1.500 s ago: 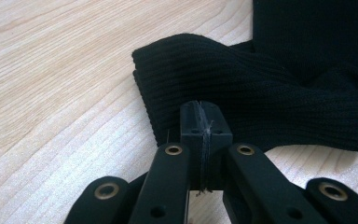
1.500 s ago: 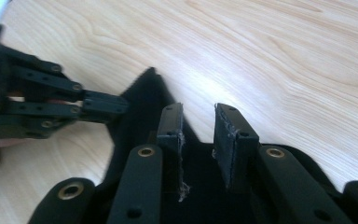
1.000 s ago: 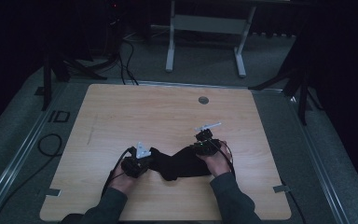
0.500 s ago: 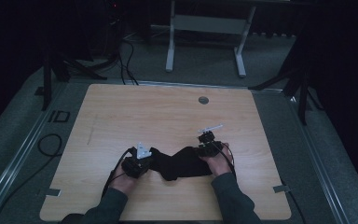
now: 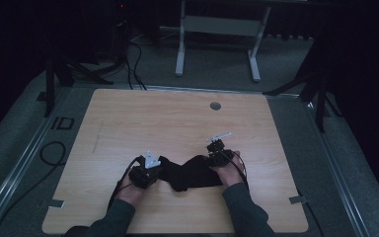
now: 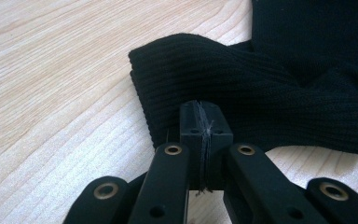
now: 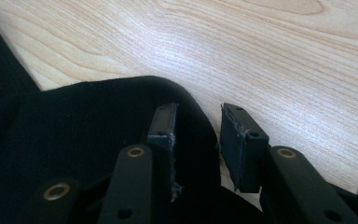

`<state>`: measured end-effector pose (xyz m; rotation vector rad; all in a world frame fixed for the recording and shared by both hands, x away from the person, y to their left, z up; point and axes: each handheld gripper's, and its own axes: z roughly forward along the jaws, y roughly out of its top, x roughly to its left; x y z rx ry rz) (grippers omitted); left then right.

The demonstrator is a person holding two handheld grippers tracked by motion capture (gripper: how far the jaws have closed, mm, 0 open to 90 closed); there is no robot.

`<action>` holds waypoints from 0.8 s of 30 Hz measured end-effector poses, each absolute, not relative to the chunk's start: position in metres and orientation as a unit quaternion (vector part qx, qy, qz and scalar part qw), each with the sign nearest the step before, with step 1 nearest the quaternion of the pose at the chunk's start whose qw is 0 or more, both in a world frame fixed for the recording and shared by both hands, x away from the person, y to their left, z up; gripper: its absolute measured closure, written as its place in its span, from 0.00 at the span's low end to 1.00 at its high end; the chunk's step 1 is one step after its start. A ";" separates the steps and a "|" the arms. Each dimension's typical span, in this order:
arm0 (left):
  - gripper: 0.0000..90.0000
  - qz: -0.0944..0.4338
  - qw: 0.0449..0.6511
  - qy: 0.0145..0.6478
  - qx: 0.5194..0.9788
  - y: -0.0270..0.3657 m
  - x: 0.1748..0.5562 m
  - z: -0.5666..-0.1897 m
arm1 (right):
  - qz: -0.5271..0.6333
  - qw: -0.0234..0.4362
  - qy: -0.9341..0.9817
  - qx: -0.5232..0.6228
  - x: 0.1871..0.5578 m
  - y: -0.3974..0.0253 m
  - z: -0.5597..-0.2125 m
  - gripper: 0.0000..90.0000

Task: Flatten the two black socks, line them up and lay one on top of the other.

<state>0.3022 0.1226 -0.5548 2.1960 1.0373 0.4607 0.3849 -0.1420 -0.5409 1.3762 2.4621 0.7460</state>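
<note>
A black knitted garment (image 5: 190,174) lies crumpled on the wooden surface (image 5: 177,123), near its front edge, stretched between the person's two hands. The left gripper (image 5: 145,173) sits at the garment's left end; in the left gripper view its jaws are pressed together on the ribbed cuff (image 6: 186,74), pinching the fabric at its edge. The right gripper (image 5: 218,153) rests at the garment's right end. In the right gripper view its jaws stand apart, one over the black cloth (image 7: 74,140) and the other over bare wood, with the fabric's rim running between them, not clamped.
</note>
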 end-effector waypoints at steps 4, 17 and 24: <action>1.00 0.176 0.329 0.396 0.839 0.123 0.302 -0.555 | 0.252 0.114 0.842 0.463 0.385 -0.140 -0.541 0.81; 1.00 0.176 0.329 0.397 0.838 0.122 0.302 -0.555 | 0.263 0.097 0.837 0.470 0.384 -0.140 -0.539 0.96; 1.00 0.176 0.329 0.397 0.839 0.122 0.302 -0.555 | 0.284 0.101 0.834 0.463 0.374 -0.143 -0.528 0.96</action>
